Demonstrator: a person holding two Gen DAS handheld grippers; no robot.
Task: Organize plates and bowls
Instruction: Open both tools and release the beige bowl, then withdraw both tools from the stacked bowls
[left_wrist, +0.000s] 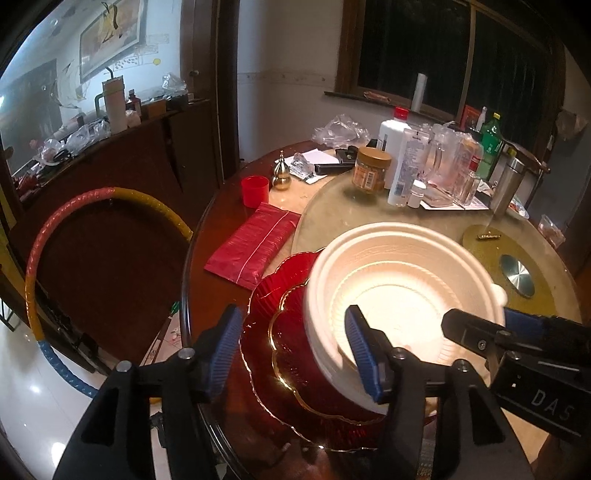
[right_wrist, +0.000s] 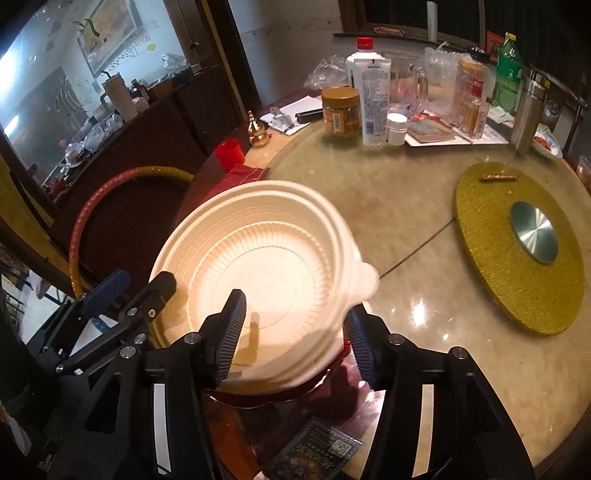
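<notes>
White bowl (right_wrist: 266, 273) tilted, lifted above red plates (left_wrist: 295, 332) stacked at near edge of table (right_wrist: 406, 229). Right gripper (right_wrist: 291, 332) clamped on bowl's near wall, one finger inside, one outside. Left gripper (left_wrist: 291, 350) fingers apart, straddling bowl's left rim; contact cannot be told. Red packet (left_wrist: 251, 243) beside plates, toward left edge.

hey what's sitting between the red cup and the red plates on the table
A flat red packet lies between the red cup and the red plates, on the dark wooden rim of the table. The left wrist view shows it best.
</notes>
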